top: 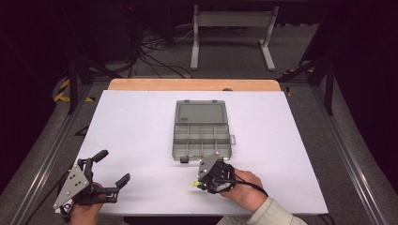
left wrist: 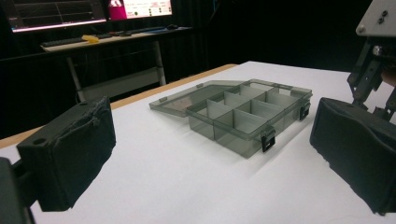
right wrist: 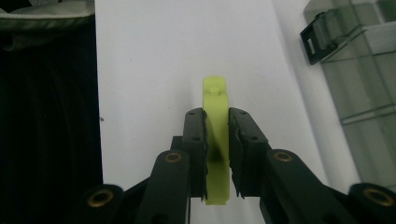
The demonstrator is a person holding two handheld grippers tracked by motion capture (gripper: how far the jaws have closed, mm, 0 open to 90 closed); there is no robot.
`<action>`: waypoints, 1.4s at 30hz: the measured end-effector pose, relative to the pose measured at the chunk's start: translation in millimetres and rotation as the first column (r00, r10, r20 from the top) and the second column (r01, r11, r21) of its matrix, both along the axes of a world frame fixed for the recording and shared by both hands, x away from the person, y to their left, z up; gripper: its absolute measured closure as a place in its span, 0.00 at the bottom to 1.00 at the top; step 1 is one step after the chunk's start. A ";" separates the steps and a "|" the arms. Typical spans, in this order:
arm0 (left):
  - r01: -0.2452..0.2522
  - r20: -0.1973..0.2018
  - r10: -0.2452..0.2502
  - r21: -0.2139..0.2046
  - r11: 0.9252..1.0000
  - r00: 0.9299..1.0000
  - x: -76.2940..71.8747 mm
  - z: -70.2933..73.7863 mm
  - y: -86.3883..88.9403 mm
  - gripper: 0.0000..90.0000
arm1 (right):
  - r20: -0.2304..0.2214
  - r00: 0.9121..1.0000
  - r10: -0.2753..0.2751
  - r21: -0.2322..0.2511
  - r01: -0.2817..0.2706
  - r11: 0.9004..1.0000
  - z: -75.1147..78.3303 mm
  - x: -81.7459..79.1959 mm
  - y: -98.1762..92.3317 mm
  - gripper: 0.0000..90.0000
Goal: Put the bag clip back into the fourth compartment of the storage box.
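Right gripper view: right gripper (right wrist: 217,154) jaws pinch a yellow-green part (right wrist: 216,121), long axis along them; organizer box (right wrist: 355,88) lies ahead-right. Left gripper (top: 110,168) jaws spread.

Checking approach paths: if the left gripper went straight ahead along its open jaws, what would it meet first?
Probably the grey compartment box, lying open on the white table ahead of the left gripper. Its near latched corner looks closest, though depth is unclear.

Between our right tool's (right wrist: 217,154) matt black pads: smooth lime-green plastic piece (right wrist: 216,135). Beside that tool: smoky translucent glossy plastic compartment box (top: 202,131). Under it: matt white table (top: 131,126), wood-edged. Our left tool's (left wrist: 210,158) pads: rough, cloth-like black.
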State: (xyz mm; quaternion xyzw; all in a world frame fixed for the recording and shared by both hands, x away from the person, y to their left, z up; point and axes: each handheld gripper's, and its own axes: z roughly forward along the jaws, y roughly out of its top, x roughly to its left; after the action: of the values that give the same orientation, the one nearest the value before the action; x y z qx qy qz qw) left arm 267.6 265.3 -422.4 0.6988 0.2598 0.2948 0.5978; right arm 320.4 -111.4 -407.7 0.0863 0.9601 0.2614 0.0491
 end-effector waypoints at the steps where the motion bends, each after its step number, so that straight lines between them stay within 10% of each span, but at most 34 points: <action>1: 0.001 0.000 -0.001 0.000 1.000 1.000 0.0 0.0 0.0 0.01 | 0.007 1.000 -0.001 0.003 0.001 1.000 4.0 0.7 -1.7 0.87; 42: 0.002 -0.004 -0.002 -0.004 1.000 1.000 0.6 -0.8 -0.5 0.01 | 0.100 0.982 -0.161 0.162 0.144 0.976 66.5 32.2 -32.1 0.87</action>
State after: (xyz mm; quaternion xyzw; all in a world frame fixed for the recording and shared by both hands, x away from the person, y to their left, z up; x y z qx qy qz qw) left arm 268.2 264.8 -423.1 0.6987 0.2608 0.2920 0.5988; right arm 352.6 -143.6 -341.2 0.1485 0.9232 0.3348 0.1164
